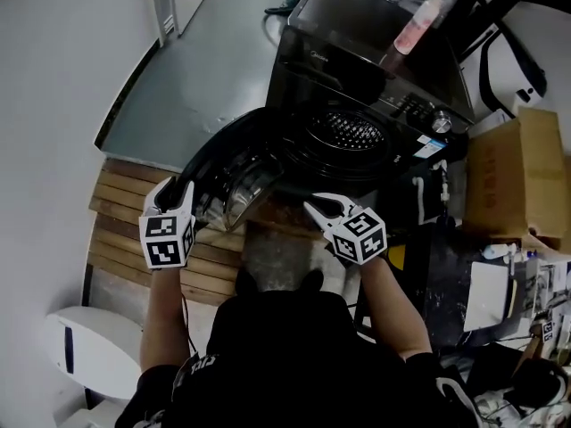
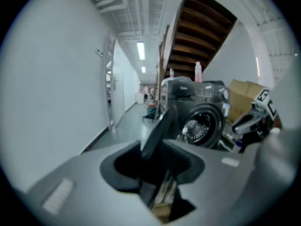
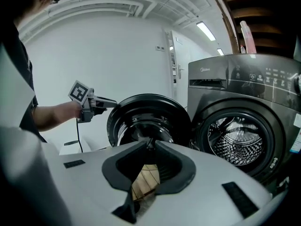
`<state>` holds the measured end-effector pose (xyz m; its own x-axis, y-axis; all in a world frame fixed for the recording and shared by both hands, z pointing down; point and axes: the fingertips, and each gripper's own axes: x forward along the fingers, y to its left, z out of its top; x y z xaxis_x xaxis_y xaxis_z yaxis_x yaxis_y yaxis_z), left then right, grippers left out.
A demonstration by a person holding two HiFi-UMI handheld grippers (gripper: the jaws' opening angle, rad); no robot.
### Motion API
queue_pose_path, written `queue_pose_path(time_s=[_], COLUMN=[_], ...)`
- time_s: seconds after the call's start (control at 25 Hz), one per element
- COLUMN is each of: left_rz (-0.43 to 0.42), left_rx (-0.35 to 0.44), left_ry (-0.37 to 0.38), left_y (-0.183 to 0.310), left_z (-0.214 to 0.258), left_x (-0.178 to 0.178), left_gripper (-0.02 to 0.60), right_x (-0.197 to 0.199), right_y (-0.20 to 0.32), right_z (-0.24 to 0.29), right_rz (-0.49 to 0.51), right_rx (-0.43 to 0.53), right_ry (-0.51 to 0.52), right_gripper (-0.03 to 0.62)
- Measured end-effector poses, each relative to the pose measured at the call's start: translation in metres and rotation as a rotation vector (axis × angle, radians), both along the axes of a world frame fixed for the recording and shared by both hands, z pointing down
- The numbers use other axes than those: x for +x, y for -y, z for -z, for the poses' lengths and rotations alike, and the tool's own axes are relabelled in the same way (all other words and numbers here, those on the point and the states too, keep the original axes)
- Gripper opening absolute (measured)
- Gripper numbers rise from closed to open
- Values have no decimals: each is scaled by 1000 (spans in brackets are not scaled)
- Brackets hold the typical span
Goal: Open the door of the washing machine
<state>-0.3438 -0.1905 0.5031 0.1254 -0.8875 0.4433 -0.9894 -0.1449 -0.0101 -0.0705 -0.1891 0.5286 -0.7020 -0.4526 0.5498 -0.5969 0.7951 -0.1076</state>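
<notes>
The fingers of the left gripper (image 2: 153, 146) are clamped on the rim of the door (image 2: 162, 126), which passes edge-on between them. The fingers of the right gripper (image 3: 150, 144) are together at the tips and hold nothing. Through the gap behind the tips only the wooden slats (image 3: 143, 182) are seen. This gripper hangs in front of the washer (image 3: 244, 79), near the door but apart from it. The door is swung wide open to the left of the drum (image 3: 237, 142). The slats lie on the floor before the washer, next to a white wall (image 1: 53, 105). A cardboard box (image 1: 517, 176) stands at the right of the washer.
</notes>
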Motion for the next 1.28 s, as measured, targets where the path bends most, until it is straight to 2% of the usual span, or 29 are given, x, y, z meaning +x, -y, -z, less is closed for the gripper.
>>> queue_pose_path(time_s=[0.28,0.48,0.68,0.88,1.04,1.28], left_rz=[-35,-119,-204,-242,-285,-343], left_rx=[40,52,5,-14,13,99], left_ry=[2,9,-170,-234,-221,-191], left_y=[23,43,56,66,79,106], left_z=[20,26,20,22,37,75], left_x=[61,131,208,260,289,318], left_gripper=[138,127,106,81,66,44], right_x=[61,106,154,191,210,225], right_y=[30,39,47,51,53,54], right_z=[10,23,27,34,48,72], right_rz=[-72,-108,-185,-271,-316,-343], right_rx=[22,47,55,66,92,157], right_ry=[0,34,78,142,191,207], right_gripper=[35,25,8,-6,-6,-8])
